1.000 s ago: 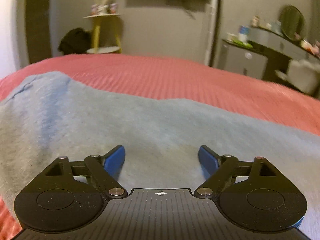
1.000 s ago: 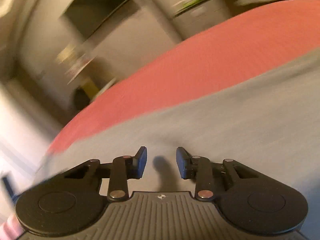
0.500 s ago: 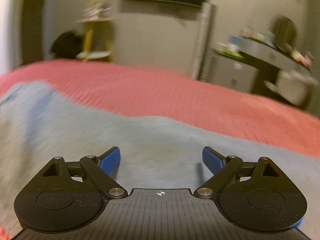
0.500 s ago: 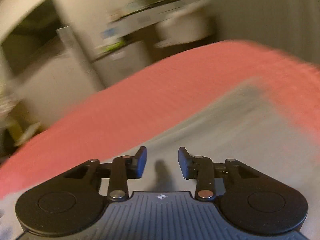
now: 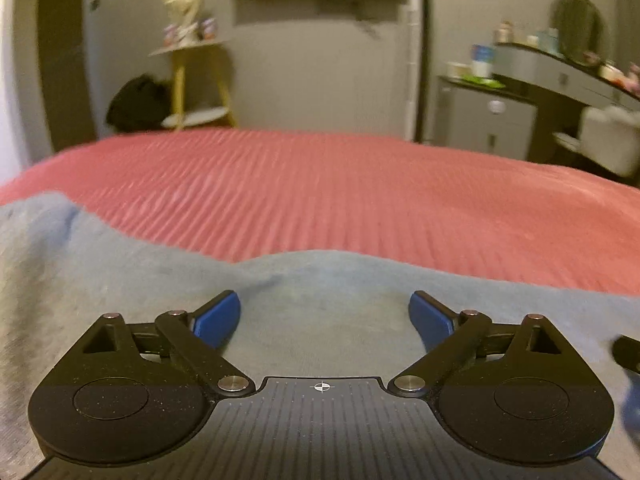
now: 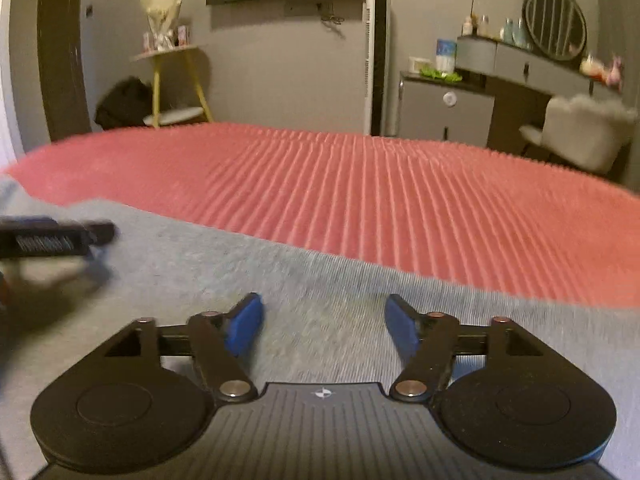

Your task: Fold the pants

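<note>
Both grippers, left gripper [image 5: 325, 312] and right gripper [image 6: 323, 320], have just been opening, jaws spread and empty over the grey pants [image 6: 304, 280] on the red bedspread [image 6: 360, 184], so a shallow pinch could grab only the top layer.

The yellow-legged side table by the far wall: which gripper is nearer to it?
Left, as far as the views show. The left gripper sits on the table's side of the pants; the right gripper is beside it, farther along.
</note>
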Available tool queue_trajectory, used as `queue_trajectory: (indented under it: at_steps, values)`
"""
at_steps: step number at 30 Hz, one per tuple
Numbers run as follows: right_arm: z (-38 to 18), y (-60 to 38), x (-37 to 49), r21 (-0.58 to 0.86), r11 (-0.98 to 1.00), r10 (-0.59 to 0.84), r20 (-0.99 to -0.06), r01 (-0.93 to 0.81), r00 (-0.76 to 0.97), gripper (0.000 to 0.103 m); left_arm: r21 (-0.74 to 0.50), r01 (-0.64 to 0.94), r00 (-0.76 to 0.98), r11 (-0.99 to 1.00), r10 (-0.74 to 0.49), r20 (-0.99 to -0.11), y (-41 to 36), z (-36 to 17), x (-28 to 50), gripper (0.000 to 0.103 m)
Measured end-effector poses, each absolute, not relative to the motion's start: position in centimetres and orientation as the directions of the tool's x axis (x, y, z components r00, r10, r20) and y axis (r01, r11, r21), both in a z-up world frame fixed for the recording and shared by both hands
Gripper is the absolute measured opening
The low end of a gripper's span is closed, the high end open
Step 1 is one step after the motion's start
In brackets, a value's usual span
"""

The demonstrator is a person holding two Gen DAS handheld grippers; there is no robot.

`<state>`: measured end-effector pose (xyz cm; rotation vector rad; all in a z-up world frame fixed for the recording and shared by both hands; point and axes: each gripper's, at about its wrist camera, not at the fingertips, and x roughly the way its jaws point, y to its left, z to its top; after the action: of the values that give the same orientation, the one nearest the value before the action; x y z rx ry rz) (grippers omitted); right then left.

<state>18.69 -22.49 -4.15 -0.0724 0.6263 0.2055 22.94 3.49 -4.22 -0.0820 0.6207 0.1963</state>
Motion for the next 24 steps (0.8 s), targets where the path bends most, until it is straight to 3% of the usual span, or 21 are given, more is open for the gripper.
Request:
queue_trajectory:
  at_steps: [4, 8, 15, 18, 21, 24]
  values:
    - [-4.2, -23.9, 19.5, 0.030, 0.979, 0.178, -0.597, -0.200, 0.782, 0.089, -0.067, -0.206, 0.800, 0.976, 0.129, -0.586, 4.7, -4.2, 22.6, 0.100]
    - [-4.4, -25.3, 21.7, 0.083, 0.977, 0.208, -0.598, -0.198, 0.774, 0.089, -0.010, -0.180, 0.799, 0.984, 0.140, -0.585, 5.1, -3.6, 20.7, 0.100]
    - [-4.3, -35.8, 18.8, 0.055, 0.998, 0.036, -0.629, -0.001, 0.777, 0.089, 0.228, -0.130, 0.794, 0.965, 0.239, -0.559, 4.5, -3.3, 17.8, 0.100]
    - [-4.9, -42.5, 17.8, -0.023, 0.985, -0.146, -0.639, 0.171, 0.755, 0.089, 0.143, -0.166, 0.778, 0.976, 0.219, -0.589, 5.9, -4.0, 18.0, 0.102]
    - [-5.5, -47.9, 17.3, -0.007, 0.970, -0.194, -0.627, 0.244, 0.755, 0.090, 0.043, -0.217, 0.778, 0.975, 0.200, -0.596, 7.3, -4.6, 18.3, 0.103]
    - [-5.8, -51.0, 18.6, -0.035, 0.958, -0.242, -0.626, 0.283, 0.742, 0.091, 0.046, -0.271, 0.774, 0.962, 0.246, -0.583, 7.5, -4.5, 18.1, 0.103]
